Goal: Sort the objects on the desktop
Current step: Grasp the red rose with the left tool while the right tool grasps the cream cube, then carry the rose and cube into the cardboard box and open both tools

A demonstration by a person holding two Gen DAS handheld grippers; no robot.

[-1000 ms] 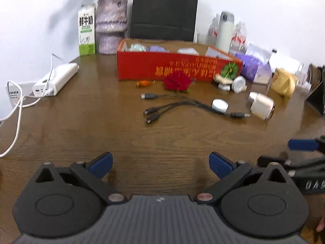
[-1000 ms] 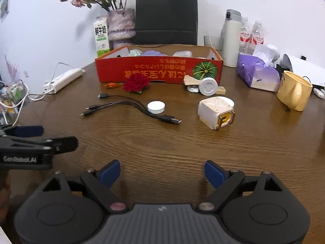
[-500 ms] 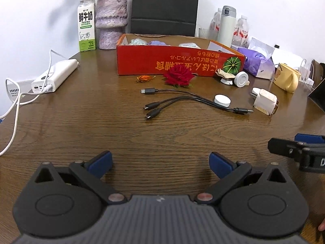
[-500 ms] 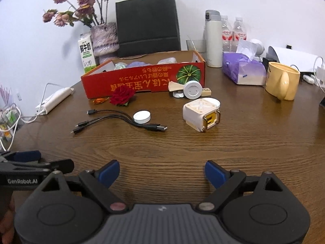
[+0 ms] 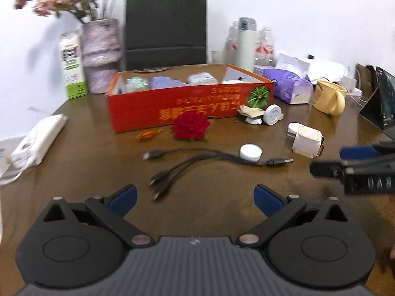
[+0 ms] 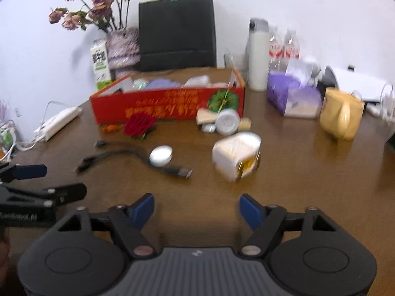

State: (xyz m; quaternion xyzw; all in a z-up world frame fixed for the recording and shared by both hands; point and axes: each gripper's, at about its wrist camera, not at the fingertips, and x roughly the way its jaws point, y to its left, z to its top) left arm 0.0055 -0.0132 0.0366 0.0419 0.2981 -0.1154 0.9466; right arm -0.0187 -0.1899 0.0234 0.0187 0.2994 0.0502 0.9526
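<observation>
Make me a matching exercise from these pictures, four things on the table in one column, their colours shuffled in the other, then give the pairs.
Things:
1. rose
2. mug
3. tissue pack
4. paper bag

Colours:
A. black
B. yellow
C. dark red
D. purple

Pairs: 1-C, 2-B, 3-D, 4-A
</observation>
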